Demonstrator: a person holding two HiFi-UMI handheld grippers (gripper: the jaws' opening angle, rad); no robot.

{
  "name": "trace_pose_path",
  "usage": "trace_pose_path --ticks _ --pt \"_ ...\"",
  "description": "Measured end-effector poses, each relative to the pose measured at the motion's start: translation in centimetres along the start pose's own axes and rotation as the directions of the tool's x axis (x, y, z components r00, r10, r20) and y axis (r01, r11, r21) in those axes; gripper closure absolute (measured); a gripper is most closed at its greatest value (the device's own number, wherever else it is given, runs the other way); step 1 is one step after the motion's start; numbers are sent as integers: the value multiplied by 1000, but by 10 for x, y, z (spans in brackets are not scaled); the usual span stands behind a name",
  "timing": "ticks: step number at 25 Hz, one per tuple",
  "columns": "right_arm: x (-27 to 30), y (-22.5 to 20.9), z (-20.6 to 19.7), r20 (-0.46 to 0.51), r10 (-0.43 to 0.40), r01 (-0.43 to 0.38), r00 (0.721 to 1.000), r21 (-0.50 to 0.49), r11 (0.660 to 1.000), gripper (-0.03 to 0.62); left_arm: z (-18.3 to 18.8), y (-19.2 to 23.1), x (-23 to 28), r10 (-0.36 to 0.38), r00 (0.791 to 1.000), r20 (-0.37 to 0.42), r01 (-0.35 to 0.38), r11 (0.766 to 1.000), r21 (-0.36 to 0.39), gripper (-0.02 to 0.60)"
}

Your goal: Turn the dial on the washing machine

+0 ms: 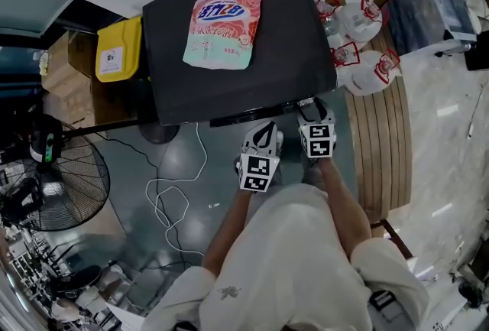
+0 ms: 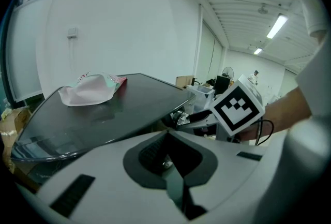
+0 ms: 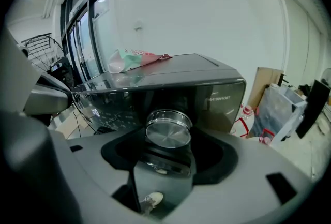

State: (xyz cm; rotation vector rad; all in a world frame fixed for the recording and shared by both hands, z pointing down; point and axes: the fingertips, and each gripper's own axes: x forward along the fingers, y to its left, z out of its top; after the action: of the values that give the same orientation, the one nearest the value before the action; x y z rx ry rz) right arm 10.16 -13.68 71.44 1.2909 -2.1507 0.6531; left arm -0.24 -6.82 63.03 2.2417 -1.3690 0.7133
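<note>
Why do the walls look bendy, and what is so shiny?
Right gripper view: the wide lens curves the walls, and the metal dial catches the light. Left gripper view: ceiling lamps glare, corners go black. Head view: sharp, evenly lit.

One washer (image 1: 290, 54), one dial (image 3: 168, 132), one pouch (image 1: 223, 27), two tools (image 1: 263, 137) (image 1: 310, 106).

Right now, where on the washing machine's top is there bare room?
The top is bare from the detergent pouch forward to the front edge, and in strips either side of the pouch. Crowded: the front right corner, where the left gripper and right gripper sit by the dial.
</note>
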Motion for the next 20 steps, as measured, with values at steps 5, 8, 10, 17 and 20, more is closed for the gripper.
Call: trace_pose_path --ticks 5,8,10,17,20 --pt "1 0 0 -1 10 -10 1000 22 1000 312 -1 2 0 4 1000 -2 -4 1000 -4 569" --pt "1 0 0 3 29 -29 1000 58 998 313 1 2 0 2 1000 3 -2 1000 -2 569" --pt "0 0 1 8 45 -45 999 82 996 313 0 2 0 2 1000 -1 -2 1000 -3 569" --pt "0 -1 2 27 90 -93 996 163 982 313 0 -1 1 0 1000 -2 0 1000 -4 569" --pt "0 -1 3 37 108 -114 993 203 973 313 0 0 1 0 1000 0 0 1000 -3 569"
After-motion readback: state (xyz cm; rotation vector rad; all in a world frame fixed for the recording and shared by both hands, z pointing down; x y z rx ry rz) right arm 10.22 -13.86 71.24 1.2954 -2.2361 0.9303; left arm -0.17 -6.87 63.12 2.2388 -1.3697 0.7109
